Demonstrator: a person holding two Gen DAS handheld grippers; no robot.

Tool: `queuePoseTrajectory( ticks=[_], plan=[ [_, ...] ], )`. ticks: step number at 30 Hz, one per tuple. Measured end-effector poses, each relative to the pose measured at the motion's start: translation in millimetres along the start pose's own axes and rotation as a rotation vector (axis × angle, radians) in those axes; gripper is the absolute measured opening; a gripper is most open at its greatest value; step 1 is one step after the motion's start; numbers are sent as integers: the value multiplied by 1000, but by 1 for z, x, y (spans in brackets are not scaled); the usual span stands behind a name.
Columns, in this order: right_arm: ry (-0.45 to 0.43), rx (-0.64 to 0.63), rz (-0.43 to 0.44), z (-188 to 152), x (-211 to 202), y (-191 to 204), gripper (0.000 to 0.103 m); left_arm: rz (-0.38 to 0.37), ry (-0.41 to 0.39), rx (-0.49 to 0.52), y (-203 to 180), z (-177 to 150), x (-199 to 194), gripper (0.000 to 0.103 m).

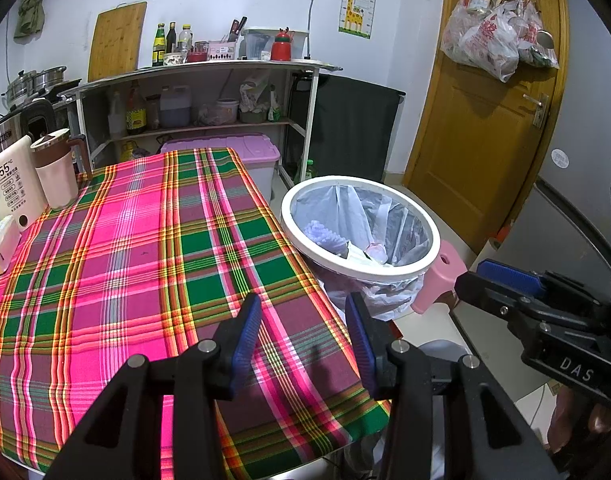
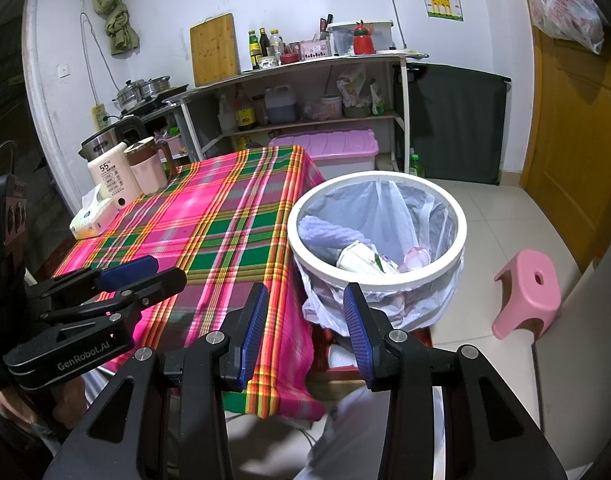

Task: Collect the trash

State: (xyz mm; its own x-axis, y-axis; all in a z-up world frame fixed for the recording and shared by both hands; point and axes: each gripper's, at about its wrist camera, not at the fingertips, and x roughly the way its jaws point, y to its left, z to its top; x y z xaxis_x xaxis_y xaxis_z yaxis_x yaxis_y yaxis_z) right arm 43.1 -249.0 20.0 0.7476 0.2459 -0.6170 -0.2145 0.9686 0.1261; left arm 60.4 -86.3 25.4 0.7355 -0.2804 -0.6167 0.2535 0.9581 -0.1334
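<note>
1. The left gripper is seen nearest the lens in the left wrist view, its blue-padded jaws spread apart with nothing between them, held over the near right part of the plaid tablecloth.
2. The right gripper is seen likewise in the right wrist view, jaws apart and empty, held over the table's near corner and the gap beside the bin.
3. Each gripper is caught from the side in the other's view, at the frame edge; a hand is partly seen beneath the right one.
4. The trash bin, white-rimmed and lined with a clear plastic bag, is placed on the floor just beside the table's right edge.
5. The trash is found inside the bin: crumpled paper, a pale purple ridged piece and a small pink item.
6. A pink stool is placed on the tiles to the right of the bin.
7. At the table's far left, a tissue box, a cream kettle and a pink cup are grouped.
8. Beyond, a shelf unit with bottles is set against the wall.
</note>
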Motion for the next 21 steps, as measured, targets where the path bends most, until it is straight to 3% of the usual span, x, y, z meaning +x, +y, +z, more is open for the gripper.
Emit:
queuePoseTrajectory(
  ticks=[21],
  plan=[
    [3, 2, 1, -1, 2, -3, 40, -5, -4, 11, -3, -4, -4, 45]
  ],
)
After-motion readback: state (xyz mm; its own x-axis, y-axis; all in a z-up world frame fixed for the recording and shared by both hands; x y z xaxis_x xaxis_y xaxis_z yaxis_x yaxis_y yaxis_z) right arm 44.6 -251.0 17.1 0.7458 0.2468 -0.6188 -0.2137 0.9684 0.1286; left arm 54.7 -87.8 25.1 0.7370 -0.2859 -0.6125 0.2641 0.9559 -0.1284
